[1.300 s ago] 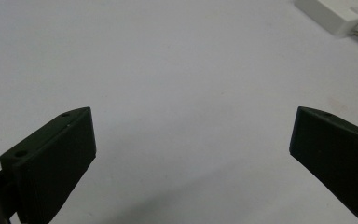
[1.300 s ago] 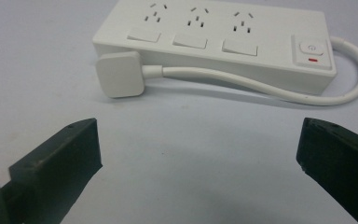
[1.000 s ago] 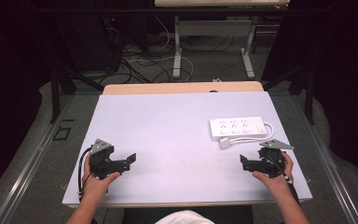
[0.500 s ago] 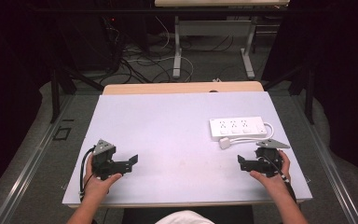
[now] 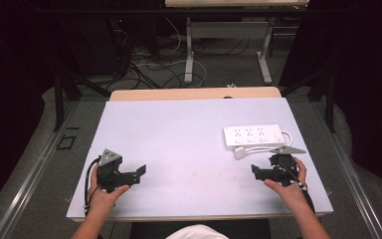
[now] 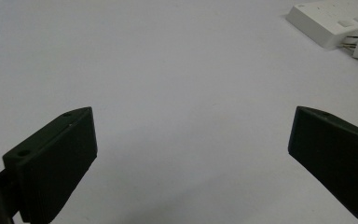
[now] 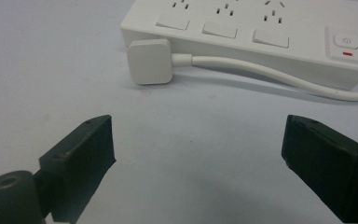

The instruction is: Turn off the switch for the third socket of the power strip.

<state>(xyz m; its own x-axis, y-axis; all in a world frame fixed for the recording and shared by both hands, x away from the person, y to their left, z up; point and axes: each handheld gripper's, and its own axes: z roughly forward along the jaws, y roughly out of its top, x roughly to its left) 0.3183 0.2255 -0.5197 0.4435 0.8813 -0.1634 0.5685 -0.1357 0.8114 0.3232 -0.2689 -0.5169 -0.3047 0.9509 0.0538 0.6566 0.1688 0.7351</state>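
Work in hand: my right claw (image 5: 256, 172) faces the white plug (image 5: 240, 152) that lies on the tabletop (image 5: 179, 134), just beside the power strip (image 5: 253, 136).
Right claw: jaws apart with bare tabletop between them; they have just been closing a little, with nothing in the gap.
Left claw (image 5: 140, 172): wide open and unloaded, low over the near left part of the tabletop, well apart from the plug.
Where the plug is: flat on its side against the strip's near long edge, its cord (image 7: 270, 74) running along that edge towards the switch end.
How it will handle: I judge it light, hard and smooth, so it may skate on the tabletop if nudged; the stiff cord will tug back and could drag the strip.
Where to take hold: across the plug's two flat faces, clear of the cord's root.
High view: gives both hands and the whole layout at once.
Right gripper view: shows the plug's rounded square body (image 7: 148, 60), the strip's switch with a red mark, and three socket groups.
Left gripper view: catches the strip (image 6: 331, 23) far off at the top right corner.
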